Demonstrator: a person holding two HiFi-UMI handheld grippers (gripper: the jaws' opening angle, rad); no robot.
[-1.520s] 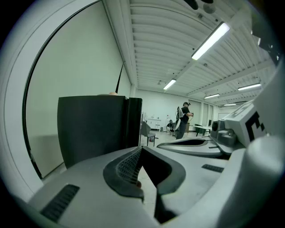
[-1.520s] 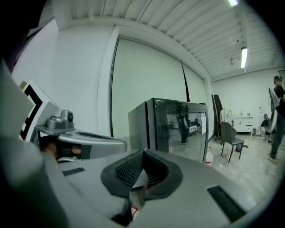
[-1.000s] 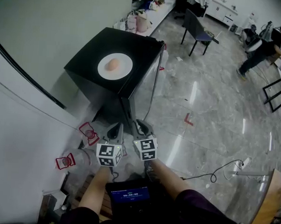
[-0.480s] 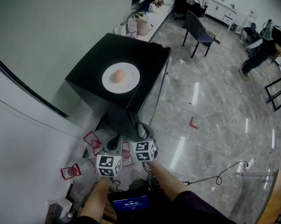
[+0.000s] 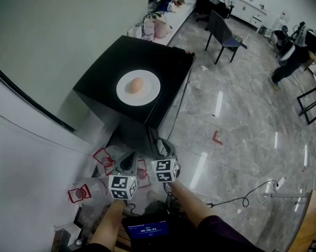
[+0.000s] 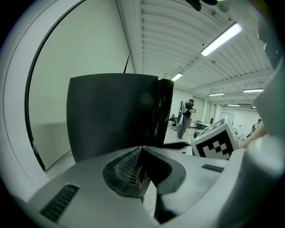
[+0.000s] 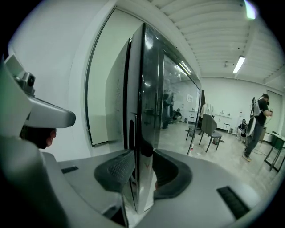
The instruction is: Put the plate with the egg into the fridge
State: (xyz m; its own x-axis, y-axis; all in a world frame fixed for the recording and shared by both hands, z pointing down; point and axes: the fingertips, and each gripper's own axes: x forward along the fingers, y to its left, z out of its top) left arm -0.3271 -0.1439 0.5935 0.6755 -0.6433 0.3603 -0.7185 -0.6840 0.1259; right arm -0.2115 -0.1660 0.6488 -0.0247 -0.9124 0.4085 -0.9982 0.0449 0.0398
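Head view: the plate [image 5: 138,88] with the egg [image 5: 136,85] sits on top of the black fridge [image 5: 106,63], above and beyond both tools, with neither tool on it. The step in hand looks like opening the fridge. In the right gripper view the right tool [image 7: 141,174] has just been opening its jaws. They stand part open astride the edge of the fridge door [image 7: 146,107], the pads seemingly against both of its faces. The left tool [image 6: 141,171], just left of it, is fully closed with nothing in it. Next, I judge, the door must swing out on a firm grip without jolting the plate above. The fridge's inside is unseen, and in the head view the tool tips merge into its dark front.
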